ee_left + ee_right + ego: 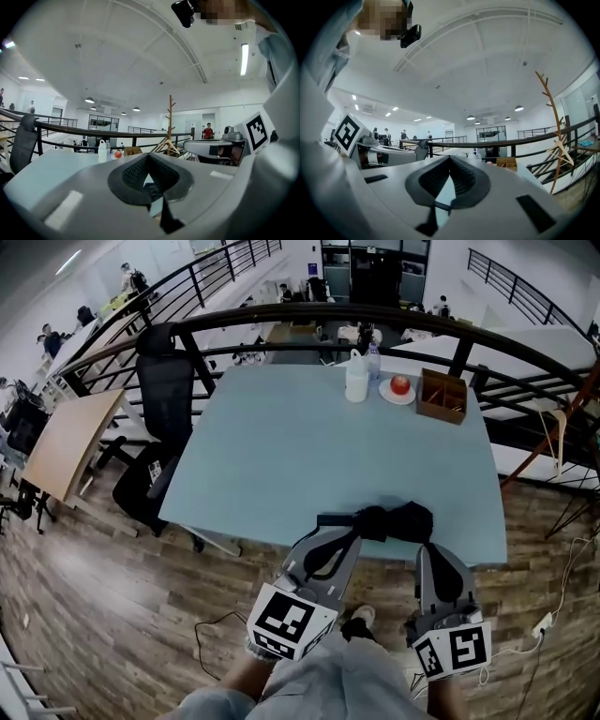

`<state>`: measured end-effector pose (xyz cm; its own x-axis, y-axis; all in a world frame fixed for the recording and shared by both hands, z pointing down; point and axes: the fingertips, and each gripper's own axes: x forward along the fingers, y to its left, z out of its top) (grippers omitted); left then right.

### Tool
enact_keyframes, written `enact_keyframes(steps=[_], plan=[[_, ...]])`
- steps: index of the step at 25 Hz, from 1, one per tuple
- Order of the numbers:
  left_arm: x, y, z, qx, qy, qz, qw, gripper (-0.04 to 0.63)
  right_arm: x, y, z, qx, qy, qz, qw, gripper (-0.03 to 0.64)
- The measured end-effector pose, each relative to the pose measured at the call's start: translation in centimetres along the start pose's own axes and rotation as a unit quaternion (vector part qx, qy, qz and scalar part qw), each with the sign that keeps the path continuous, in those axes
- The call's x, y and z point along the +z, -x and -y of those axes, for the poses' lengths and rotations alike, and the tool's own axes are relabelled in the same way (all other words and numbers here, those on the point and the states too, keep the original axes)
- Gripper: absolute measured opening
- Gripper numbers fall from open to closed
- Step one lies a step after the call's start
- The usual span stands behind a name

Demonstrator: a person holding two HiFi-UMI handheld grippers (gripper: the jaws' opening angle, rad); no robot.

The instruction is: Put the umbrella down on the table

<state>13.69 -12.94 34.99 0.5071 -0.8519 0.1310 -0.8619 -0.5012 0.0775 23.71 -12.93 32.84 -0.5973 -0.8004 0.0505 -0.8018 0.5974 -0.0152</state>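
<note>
Left gripper (359, 526) and right gripper (427, 545), side by side above the near edge of the table (309, 446), carrying the folded black umbrella (398, 521) between them. In the left gripper view the jaws are closed tip to tip, with dark umbrella cloth bunched in the gap just behind the pads. In the right gripper view the jaws likewise meet at the tip, and a thin dark part, apparently a strap or rib, crosses the gap behind. Both holds therefore appear to be on soft, loose material rather than on the shaft, so the load may sag or swing. The umbrella hangs just over the table's near rim, not yet resting on it. To do the step well, carry both ends further in over bare tabletop, lower them together and level, and open the jaws only once the weight lies on the surface; a release at the rim risks a roll to the floor. The white bottle (356, 379), plate (397, 395) and wooden box (442, 395) stand well apart at the far edge.
</note>
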Motion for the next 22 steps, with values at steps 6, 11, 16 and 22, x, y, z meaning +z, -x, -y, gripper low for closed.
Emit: enact_keyframes(steps=[6,11,16,22], plan=[[-1.4,2.8,1.2,-0.025,0.016,-0.005,0.9996,0.005,-1.2,1.8,-3.6,-0.001,-0.007,-0.009,1.000,-0.005],[-2.0,4.2,1.7,-0.034,0.007,-0.014,0.9993,0.005,-1.1,3.1,-5.0,-0.013,-0.005,-0.013,1.000,-0.004],[-1.9,4.1,2.4,-0.039,0.002,-0.014,0.9991,0.005,-0.7,3.9,-4.5,-0.020,-0.002,-0.006,1.000,-0.005],[-0.7,2.9,3.1,-0.034,0.005,-0.002,0.9994,0.005,0.3,3.8,-3.2,-0.009,0.006,0.003,1.000,-0.005]])
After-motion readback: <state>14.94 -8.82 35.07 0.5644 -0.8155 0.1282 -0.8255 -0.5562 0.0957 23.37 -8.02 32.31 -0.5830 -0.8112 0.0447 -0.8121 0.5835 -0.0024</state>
